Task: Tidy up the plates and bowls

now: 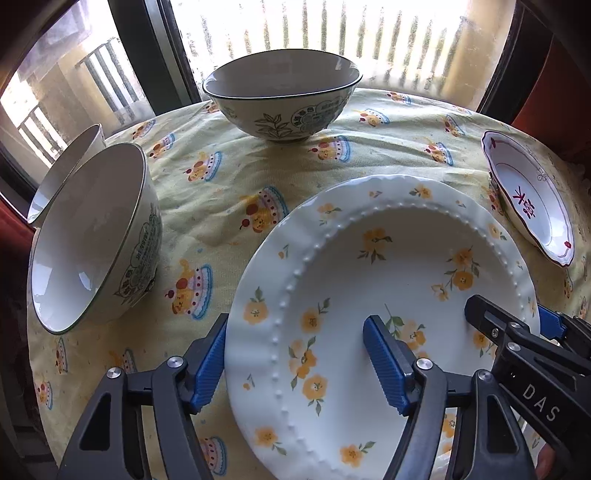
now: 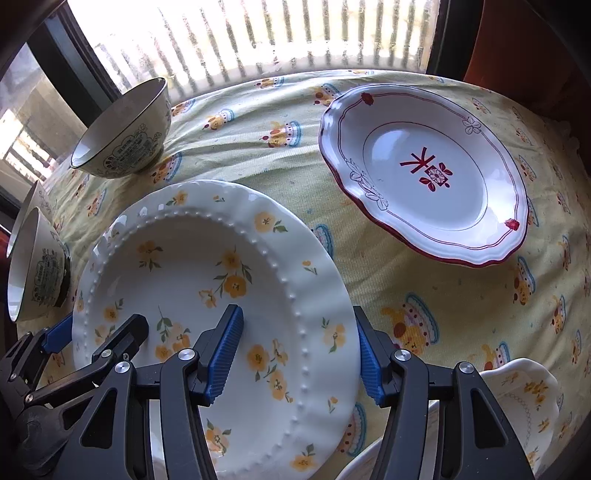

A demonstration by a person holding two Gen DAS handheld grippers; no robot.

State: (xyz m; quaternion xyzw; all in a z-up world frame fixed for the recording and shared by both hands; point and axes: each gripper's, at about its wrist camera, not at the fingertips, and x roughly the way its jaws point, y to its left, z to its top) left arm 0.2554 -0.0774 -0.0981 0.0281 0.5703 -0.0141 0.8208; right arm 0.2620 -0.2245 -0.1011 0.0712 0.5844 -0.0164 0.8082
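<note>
Both claws wide: left claw straddles floral plate left rim, right claw right rim.

Round table draped in yellow cake-print cloth, set against dark-framed window admitting bright daylight through railing bars.

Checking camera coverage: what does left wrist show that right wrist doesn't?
Only the left wrist view shows the left gripper head-on, its fingers straddling the floral plate's left rim.

Only the right wrist view shows the second floral dish at lower right, and the right gripper head-on, straddling the floral plate's right rim.

Both show the floral plate, the red-trimmed plate, three green-patterned bowls, the yellow tablecloth and the window.
</note>
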